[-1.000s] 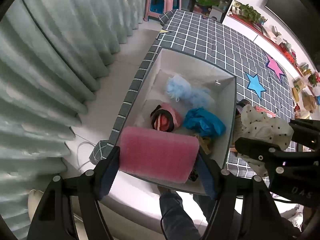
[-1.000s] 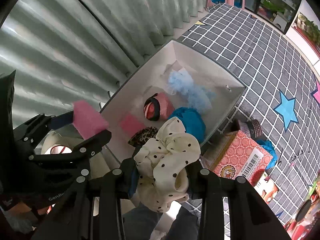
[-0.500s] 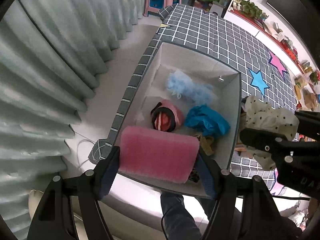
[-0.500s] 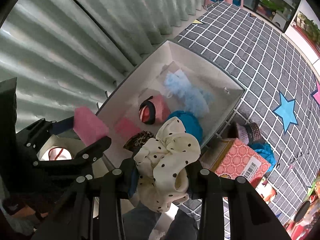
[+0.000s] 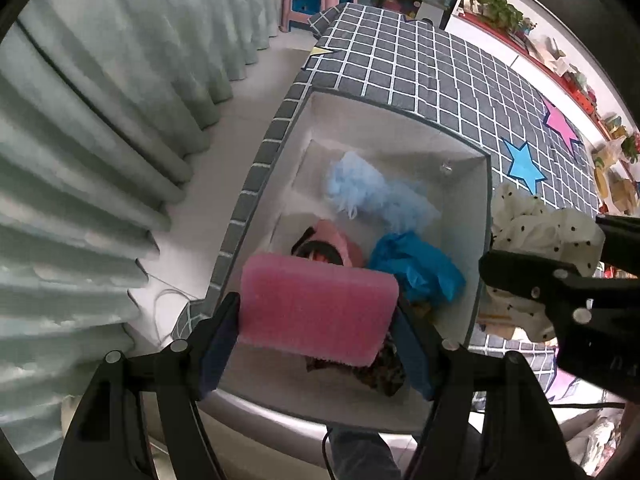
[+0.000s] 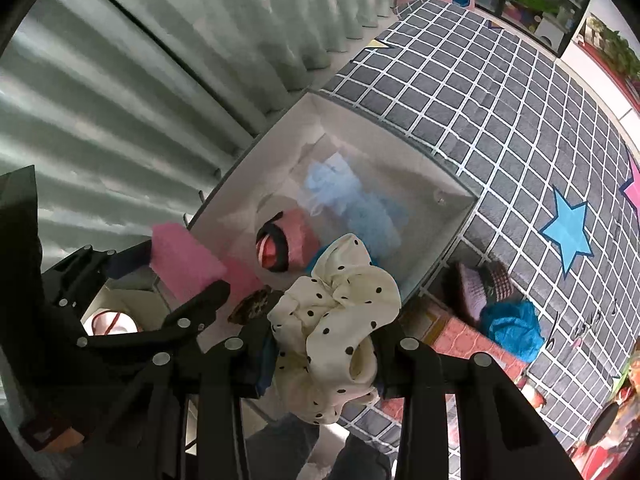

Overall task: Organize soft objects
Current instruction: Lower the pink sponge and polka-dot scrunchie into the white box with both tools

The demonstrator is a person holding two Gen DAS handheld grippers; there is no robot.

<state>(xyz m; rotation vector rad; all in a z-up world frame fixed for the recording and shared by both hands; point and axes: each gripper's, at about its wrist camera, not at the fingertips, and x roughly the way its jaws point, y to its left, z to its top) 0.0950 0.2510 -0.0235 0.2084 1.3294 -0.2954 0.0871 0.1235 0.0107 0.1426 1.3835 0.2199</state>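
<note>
Box [image 5: 478, 240] nearer under both tools than a second ago. Left tool [image 5: 318, 320] clamps pink sponge [image 5: 316, 312]; right tool [image 6: 320, 364] clamps dotted scrunchie [image 6: 336, 320]. Drop-in looks imminent.

Bright even daylight, sharp, strong fisheye edge-warping.

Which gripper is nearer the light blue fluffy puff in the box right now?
Left, I'd judge. The left gripper, holding the pink sponge, hangs over the storage box containing the light blue puff. The right gripper, gripping the polka-dot scrunchie, sits beside the box's outer wall.
</note>
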